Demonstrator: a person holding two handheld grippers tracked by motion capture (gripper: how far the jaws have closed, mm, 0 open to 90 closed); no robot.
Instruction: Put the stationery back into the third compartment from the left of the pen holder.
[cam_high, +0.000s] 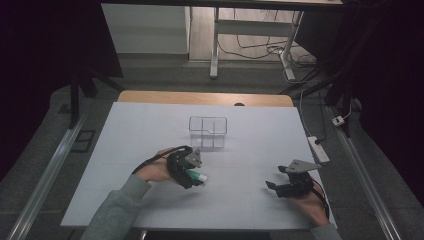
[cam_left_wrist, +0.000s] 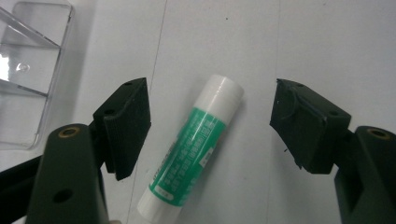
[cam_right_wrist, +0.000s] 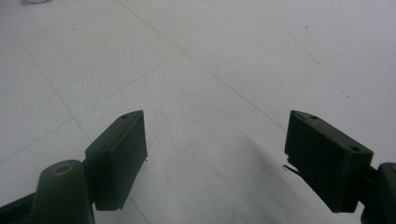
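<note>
A green and white glue stick (cam_left_wrist: 191, 149) lies flat on the white table sheet, its white cap pointing away from the camera. My left gripper (cam_left_wrist: 210, 126) hovers over it, open, with one jaw on each side and neither jaw touching it. In the high view the glue stick (cam_high: 197, 176) pokes out to the right from under the left gripper (cam_high: 186, 172). A clear plastic organiser with compartments (cam_high: 208, 132) stands beyond it, mid-table. My right gripper (cam_right_wrist: 215, 158) is open above bare sheet, and in the high view the right gripper (cam_high: 280, 186) sits at the front right.
The clear organiser's corner (cam_left_wrist: 28, 79) appears at the upper left of the left gripper view. A white power strip (cam_high: 318, 149) lies off the table's right edge. A desk frame and cables (cam_high: 250, 45) stand on the floor beyond the table.
</note>
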